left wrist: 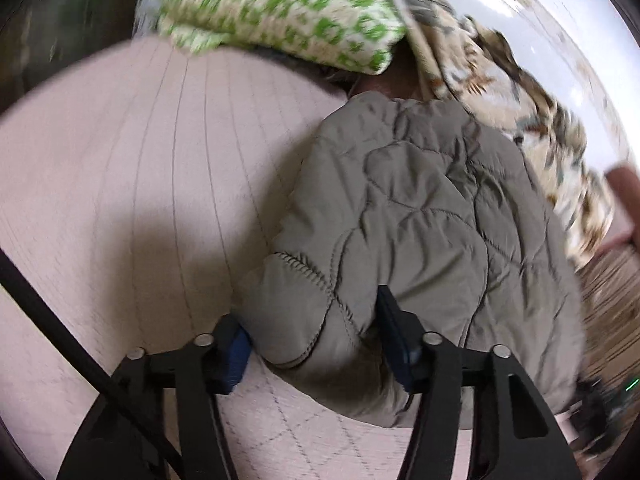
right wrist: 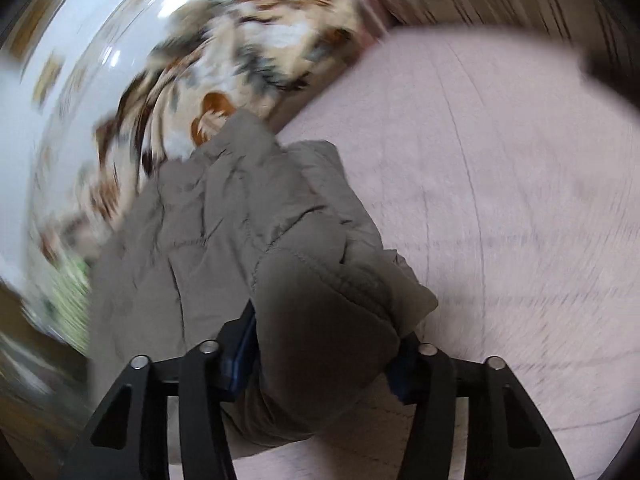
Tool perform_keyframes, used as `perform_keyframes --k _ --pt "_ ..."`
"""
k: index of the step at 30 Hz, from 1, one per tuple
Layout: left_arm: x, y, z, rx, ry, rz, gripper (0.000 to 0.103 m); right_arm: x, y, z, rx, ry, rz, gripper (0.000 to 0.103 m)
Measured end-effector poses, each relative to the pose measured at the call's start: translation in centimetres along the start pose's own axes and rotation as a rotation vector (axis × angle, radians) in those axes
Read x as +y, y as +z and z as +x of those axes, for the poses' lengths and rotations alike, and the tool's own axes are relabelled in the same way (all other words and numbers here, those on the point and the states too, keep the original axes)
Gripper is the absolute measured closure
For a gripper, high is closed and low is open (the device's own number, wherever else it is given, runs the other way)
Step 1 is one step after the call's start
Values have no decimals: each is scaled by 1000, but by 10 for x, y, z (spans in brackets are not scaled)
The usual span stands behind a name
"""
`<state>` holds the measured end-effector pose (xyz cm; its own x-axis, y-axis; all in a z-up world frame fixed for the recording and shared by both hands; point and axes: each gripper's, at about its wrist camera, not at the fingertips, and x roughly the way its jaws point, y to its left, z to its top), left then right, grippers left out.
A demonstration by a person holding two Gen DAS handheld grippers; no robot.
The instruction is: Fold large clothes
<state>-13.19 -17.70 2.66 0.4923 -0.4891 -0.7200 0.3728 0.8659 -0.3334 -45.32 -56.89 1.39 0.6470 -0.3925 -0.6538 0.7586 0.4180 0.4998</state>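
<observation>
Gripping the quilted jacket with both tools: my left gripper pinches a padded hem corner, my right gripper clamps a thick bunched fold. I judge the fabric soft, puffy, fairly light and slippery, so stitched seams are the surest holds. It lies on the pink mattress; beyond sit a green-patterned cushion and a floral blanket.
</observation>
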Motion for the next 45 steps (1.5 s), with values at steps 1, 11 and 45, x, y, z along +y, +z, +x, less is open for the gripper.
perform_keyframes --k 1,11,45 --pt "-6 -1 -2 -18 30 39 51 11 -1 -2 -16 -42 -72 51" --pt "-36 -2 -24 -133 137 253 61 64 -20 -27 -139 -233 -484 62" --pt "44 -85 -128 -74 76 171 31 -51 -74 -118 136 64 -57 33"
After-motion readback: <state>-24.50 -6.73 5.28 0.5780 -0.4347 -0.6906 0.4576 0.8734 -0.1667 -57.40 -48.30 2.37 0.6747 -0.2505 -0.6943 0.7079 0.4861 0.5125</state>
